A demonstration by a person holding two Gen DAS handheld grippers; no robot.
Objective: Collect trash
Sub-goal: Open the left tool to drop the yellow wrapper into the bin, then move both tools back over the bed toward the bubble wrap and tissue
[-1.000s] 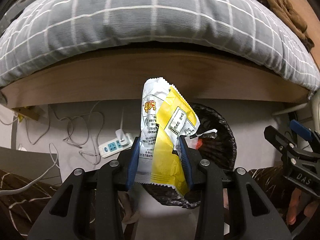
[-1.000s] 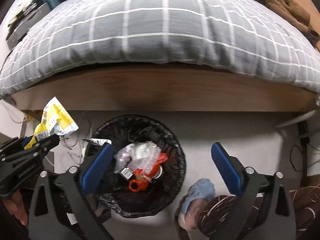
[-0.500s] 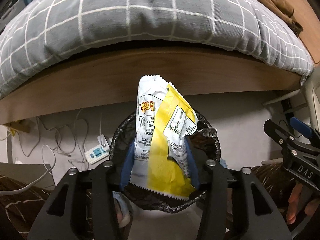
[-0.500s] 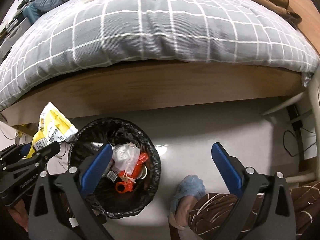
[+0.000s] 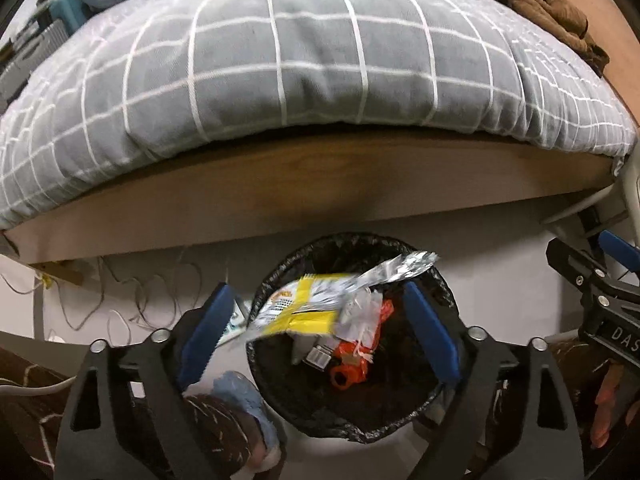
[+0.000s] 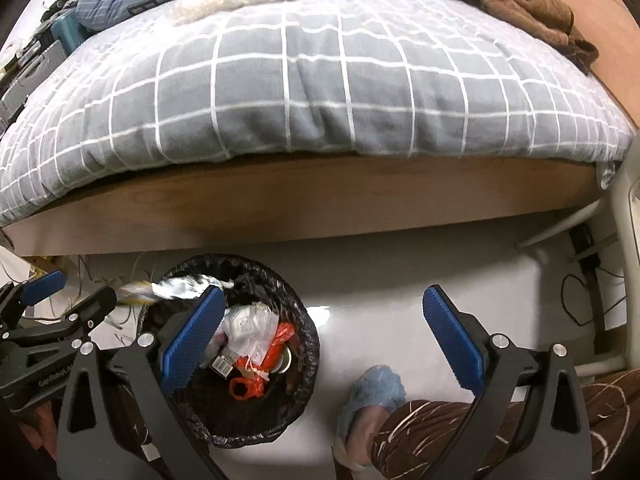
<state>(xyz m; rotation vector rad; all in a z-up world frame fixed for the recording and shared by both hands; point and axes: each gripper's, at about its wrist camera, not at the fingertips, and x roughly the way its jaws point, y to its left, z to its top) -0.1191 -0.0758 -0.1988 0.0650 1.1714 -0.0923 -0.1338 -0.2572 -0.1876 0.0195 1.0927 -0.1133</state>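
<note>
Left gripper, jaws just opened wide, is shown above the black-lined trash bin; the released yellow snack wrapper is seen blurred over the bin's left rim. Right gripper is held wide and empty. A miss onto the floor is possible, since the wrapper overhangs the rim.

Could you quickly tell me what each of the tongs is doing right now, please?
Left tongs: have just been opening; the yellow wrapper is loose over the bin.
Right tongs: open, empty.
</note>
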